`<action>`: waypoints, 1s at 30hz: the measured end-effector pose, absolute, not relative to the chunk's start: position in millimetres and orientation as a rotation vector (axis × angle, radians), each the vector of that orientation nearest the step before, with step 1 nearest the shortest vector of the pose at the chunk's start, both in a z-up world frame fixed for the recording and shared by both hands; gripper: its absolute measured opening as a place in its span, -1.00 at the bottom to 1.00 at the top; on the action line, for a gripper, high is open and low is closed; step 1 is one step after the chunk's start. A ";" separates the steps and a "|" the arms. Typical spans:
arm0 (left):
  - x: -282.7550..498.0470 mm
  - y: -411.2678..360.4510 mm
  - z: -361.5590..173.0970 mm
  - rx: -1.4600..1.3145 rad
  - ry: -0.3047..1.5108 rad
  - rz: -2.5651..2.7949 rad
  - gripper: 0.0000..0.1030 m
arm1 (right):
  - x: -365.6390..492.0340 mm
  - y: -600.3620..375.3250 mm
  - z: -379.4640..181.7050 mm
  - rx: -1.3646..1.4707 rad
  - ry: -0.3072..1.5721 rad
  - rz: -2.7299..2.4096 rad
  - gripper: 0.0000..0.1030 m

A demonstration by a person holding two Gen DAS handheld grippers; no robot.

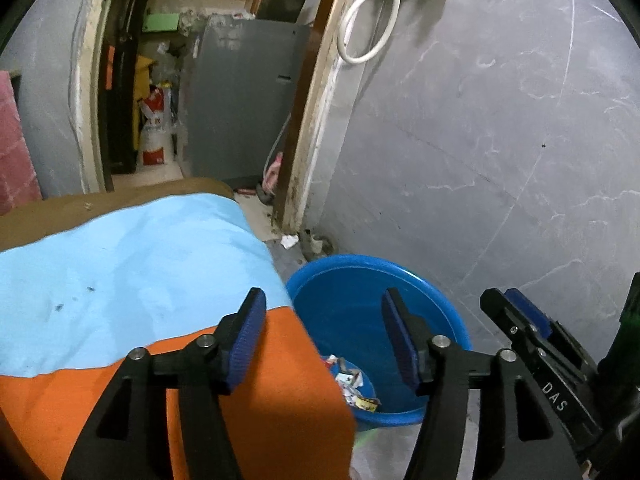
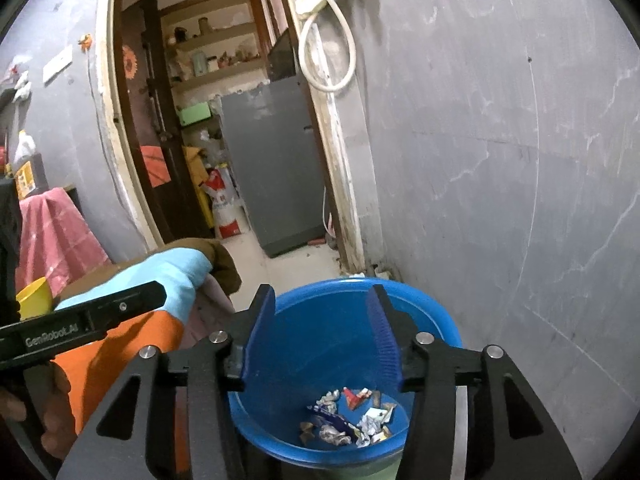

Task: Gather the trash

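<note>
Both grippers, left [image 1: 322,332] & right [image 2: 322,332], released, empty; we hover over bucket [image 2: 436,312], wrappers [image 2: 348,416] at 6 o'clock—next grab pinch firmly.

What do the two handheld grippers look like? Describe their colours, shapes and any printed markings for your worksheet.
Both the left gripper and the right gripper are matte black, with angular linkage arms joined by round silver pins. Each finger ends in a flat, ribbed blue pad. White lettering reads "DAS" on the right gripper's body in the left wrist view, and "GenRobot.AI" on the left gripper's body in the right wrist view. No cables are visible.
</note>
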State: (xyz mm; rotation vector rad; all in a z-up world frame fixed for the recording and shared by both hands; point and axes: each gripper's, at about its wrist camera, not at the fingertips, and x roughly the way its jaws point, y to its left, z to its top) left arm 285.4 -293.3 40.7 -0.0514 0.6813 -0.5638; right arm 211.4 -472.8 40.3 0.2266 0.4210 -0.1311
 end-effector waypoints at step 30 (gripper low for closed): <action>157.9 -168.1 77.9 -0.063 0.382 -0.438 0.95 | 117.9 -402.4 84.2 0.179 0.249 -0.105 1.00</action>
